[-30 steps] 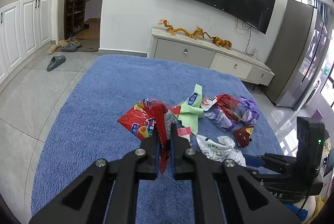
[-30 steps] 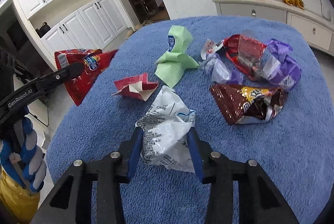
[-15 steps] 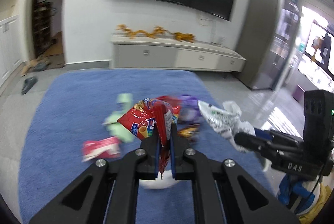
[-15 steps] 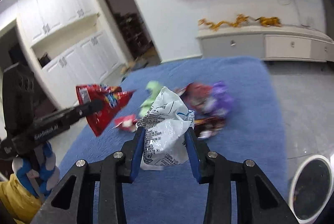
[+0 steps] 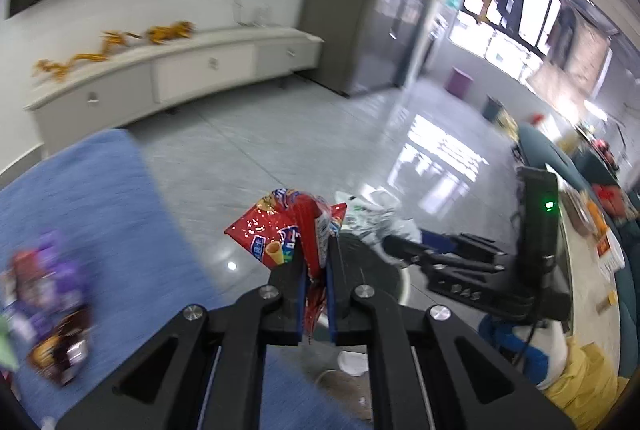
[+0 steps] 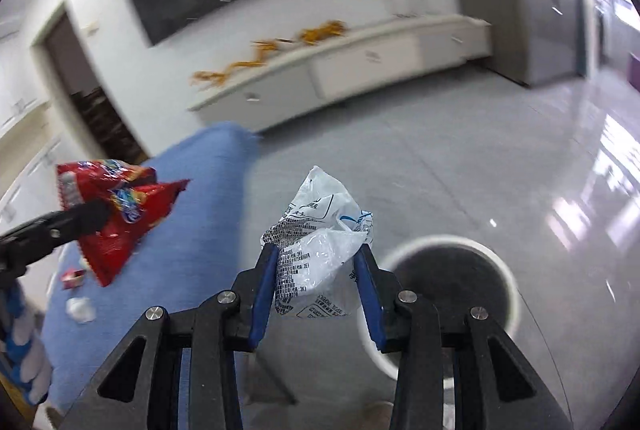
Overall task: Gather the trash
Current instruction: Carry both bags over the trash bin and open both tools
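Grey floor, left gripper pinching red wrapper, right gripper clamping white bag (crumpled)

both claws off rug, over bin

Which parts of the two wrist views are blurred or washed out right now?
Left wrist view: the wrappers on the blue rug are smeared by motion, the windows are blown out with glare on the floor, while the red snack bag in the left gripper stays sharp. Right wrist view: the cabinet and wall streak, but the white plastic bag and bin read clearly.
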`<action>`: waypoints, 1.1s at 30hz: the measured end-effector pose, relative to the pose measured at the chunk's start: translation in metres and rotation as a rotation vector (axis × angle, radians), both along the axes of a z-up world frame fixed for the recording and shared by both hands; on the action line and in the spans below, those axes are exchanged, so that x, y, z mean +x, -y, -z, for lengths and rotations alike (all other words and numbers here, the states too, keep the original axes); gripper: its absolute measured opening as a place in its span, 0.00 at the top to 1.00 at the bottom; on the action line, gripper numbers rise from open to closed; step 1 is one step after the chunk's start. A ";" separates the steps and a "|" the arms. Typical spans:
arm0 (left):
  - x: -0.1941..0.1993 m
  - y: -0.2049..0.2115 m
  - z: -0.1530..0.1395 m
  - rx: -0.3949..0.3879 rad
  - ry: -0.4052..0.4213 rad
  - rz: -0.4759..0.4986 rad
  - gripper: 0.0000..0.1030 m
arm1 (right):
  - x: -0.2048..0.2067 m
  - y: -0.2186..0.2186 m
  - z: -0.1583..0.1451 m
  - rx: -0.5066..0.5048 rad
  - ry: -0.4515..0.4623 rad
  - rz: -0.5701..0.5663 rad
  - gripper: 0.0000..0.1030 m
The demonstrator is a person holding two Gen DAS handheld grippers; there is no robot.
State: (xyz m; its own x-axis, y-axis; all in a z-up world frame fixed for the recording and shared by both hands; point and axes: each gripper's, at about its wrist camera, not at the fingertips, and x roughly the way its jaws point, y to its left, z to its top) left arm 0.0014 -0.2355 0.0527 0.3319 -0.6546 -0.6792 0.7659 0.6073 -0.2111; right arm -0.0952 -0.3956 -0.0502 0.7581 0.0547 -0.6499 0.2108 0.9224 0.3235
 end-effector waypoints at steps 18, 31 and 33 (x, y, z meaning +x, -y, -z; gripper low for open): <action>0.027 0.138 0.087 0.081 -0.203 0.113 0.46 | -0.014 0.093 0.104 0.084 -0.206 0.228 0.48; -0.014 0.060 0.052 0.210 0.076 -0.021 0.46 | -0.018 0.032 0.033 -0.050 -0.089 0.113 0.48; -0.020 0.044 0.048 0.214 0.092 -0.044 0.46 | -0.019 0.015 0.021 -0.073 -0.071 0.080 0.48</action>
